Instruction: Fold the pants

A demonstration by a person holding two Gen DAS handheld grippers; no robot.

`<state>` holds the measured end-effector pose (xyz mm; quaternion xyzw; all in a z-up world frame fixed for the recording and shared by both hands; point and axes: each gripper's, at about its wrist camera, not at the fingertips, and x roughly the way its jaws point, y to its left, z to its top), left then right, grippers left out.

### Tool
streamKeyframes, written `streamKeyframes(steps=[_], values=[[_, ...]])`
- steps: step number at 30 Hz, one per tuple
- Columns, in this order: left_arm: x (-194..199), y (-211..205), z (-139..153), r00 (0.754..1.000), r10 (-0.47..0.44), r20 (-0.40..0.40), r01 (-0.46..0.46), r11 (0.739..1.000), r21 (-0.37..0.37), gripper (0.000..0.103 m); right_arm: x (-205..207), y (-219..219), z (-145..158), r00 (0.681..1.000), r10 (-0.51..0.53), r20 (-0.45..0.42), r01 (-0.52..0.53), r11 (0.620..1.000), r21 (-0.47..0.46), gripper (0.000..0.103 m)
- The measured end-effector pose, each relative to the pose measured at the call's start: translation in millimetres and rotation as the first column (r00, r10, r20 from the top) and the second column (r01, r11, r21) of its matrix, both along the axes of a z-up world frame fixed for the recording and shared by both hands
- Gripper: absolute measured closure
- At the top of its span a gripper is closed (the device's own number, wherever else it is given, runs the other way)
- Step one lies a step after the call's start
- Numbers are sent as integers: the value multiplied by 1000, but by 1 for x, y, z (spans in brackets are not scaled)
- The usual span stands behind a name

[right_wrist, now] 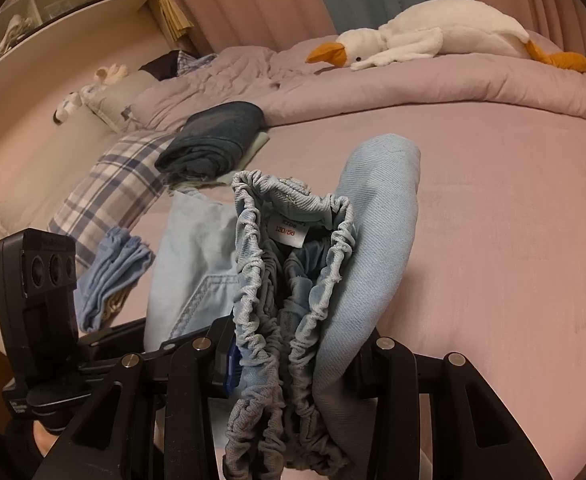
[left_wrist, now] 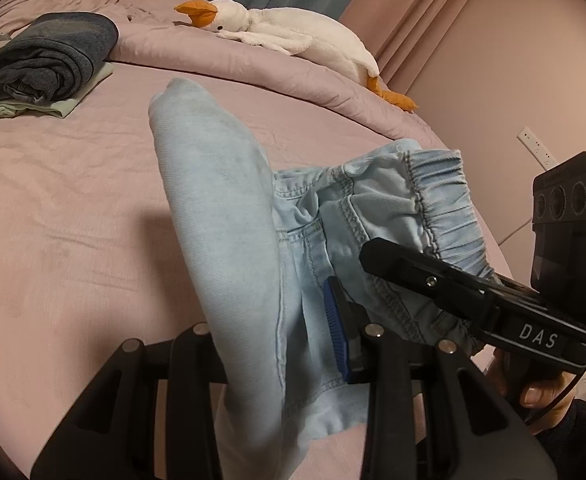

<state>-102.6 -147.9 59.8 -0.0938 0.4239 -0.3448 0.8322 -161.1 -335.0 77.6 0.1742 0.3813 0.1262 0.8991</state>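
Observation:
The light blue denim pants (left_wrist: 221, 216) hang bunched over the pink bed (left_wrist: 65, 208), held up by both grippers. My left gripper (left_wrist: 277, 332) is shut on a fold of a leg near the pocket seam; its blue pad (left_wrist: 335, 320) presses on the cloth and the other finger is hidden behind the fabric. My right gripper (right_wrist: 293, 360) is shut on the gathered elastic waistband (right_wrist: 253, 280), where a white size label (right_wrist: 289, 230) shows. In the left wrist view the right gripper (left_wrist: 425, 272) reaches in from the right over the waistband (left_wrist: 445, 200).
A folded dark denim stack (left_wrist: 49, 60) lies at the bed's far left, and a white goose plush (left_wrist: 285, 28) rests on the rolled duvet. A plaid pillow (right_wrist: 109, 188) and a folded blue cloth (right_wrist: 113, 280) sit to the left. A shelf (right_wrist: 73, 8) lines the wall.

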Motion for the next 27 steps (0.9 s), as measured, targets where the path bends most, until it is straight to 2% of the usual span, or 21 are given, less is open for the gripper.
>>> streamKeyframes(steps=[27], values=[[46, -19, -13, 1000, -14, -9, 14, 1000, 15, 69, 28, 6, -9, 999, -40, -17, 40, 999, -3, 61]])
